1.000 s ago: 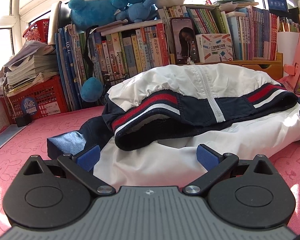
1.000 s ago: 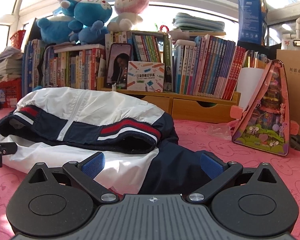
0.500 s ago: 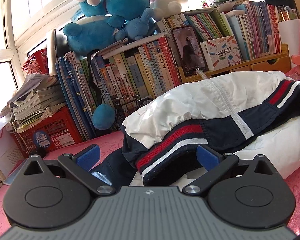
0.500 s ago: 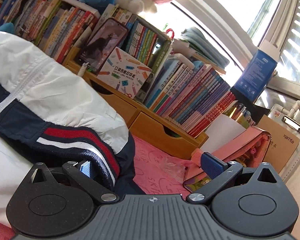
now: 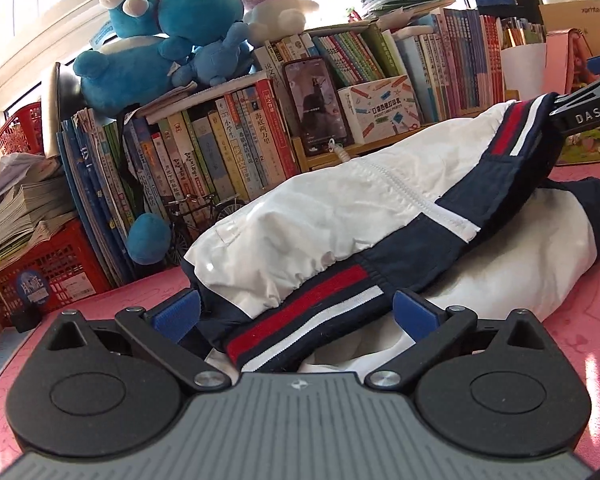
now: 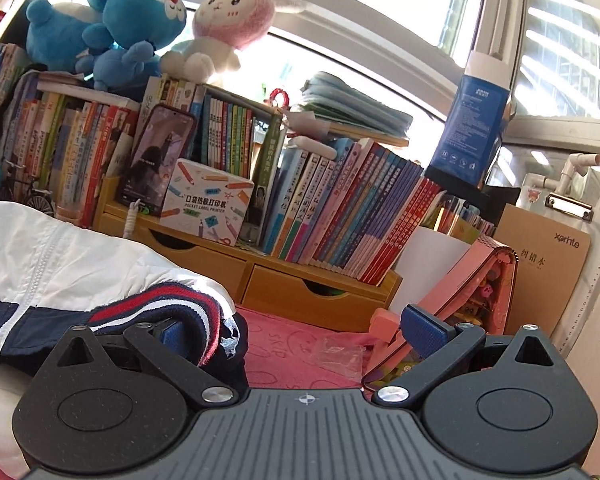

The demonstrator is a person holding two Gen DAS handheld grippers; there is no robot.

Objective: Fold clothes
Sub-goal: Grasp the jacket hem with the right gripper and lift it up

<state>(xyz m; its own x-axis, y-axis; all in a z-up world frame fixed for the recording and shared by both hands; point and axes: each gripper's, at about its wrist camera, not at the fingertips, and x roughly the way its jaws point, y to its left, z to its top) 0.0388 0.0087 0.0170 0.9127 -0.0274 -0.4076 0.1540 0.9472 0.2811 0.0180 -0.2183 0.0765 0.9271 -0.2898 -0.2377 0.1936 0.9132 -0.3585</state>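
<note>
— From the left wrist view, what have you got?

— The left gripper (image 5: 296, 314) sits low over the pink table cover (image 5: 572, 320), its blue pads spread wide. The striped hem (image 5: 304, 326) of the jacket (image 5: 360, 208) lies right between them, but neither pad presses on it. The jacket is a white and navy heap in the middle of the table, zip running up its top. Over at the far right corner of the hem, the right gripper (image 5: 580, 110) pokes in; one of its black fingers touches the red and white band there.

— And behind it?

— A long row of books (image 5: 228, 148), a phone (image 5: 316, 108) propped upright against them, blue plush toys (image 5: 152, 48) piled on top, and a red basket (image 5: 44, 276) off to the left.

— Now the right wrist view.

— The right gripper (image 6: 294, 330) is also spread wide. Its left pad (image 6: 174, 338) is tucked against the bunched hem corner (image 6: 204, 320), with cloth draped over that finger; the right pad (image 6: 424, 328) hangs free over the cover. So nothing is pinched. The jacket (image 6: 60, 256) fills the lower left. Just beside the free pad is a pink toy case (image 6: 484, 280), and a crumpled bit of clear plastic (image 6: 340, 356) lies on the cover between.
</note>
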